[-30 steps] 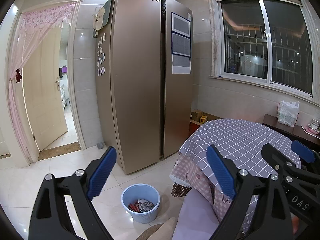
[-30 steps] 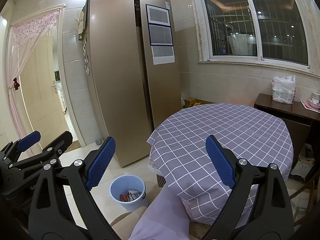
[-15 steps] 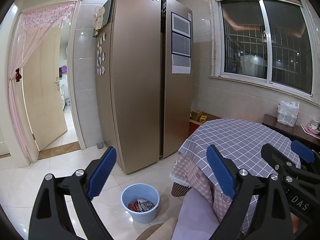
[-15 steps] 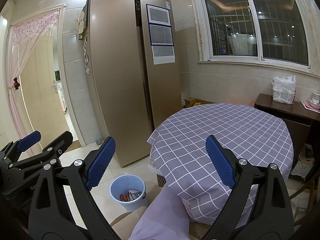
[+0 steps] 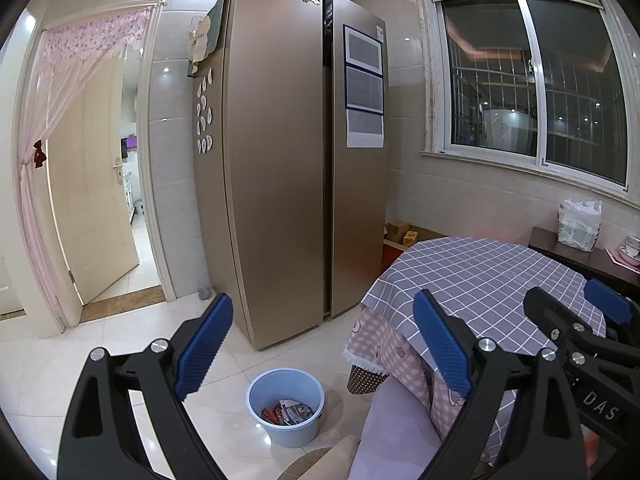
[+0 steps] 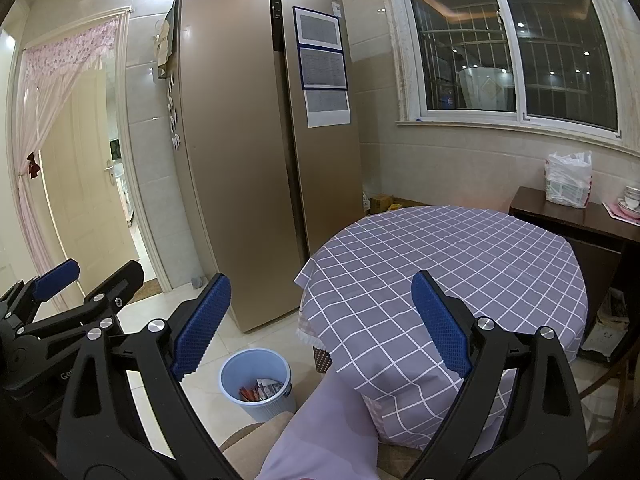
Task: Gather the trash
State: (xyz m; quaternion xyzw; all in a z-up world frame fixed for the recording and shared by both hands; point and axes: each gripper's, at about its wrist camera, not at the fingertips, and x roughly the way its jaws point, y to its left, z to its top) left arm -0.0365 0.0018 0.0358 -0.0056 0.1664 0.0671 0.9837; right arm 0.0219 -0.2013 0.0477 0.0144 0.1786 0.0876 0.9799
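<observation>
Nothing had shifted across the last second. The left gripper and right gripper remained spread and empty above the blue wastebasket; collection appeared finished or paused.

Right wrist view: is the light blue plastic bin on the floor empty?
No. The light blue plastic bin beside the round table with the grey checked cloth already holds wrappers and crumpled paper.
</observation>
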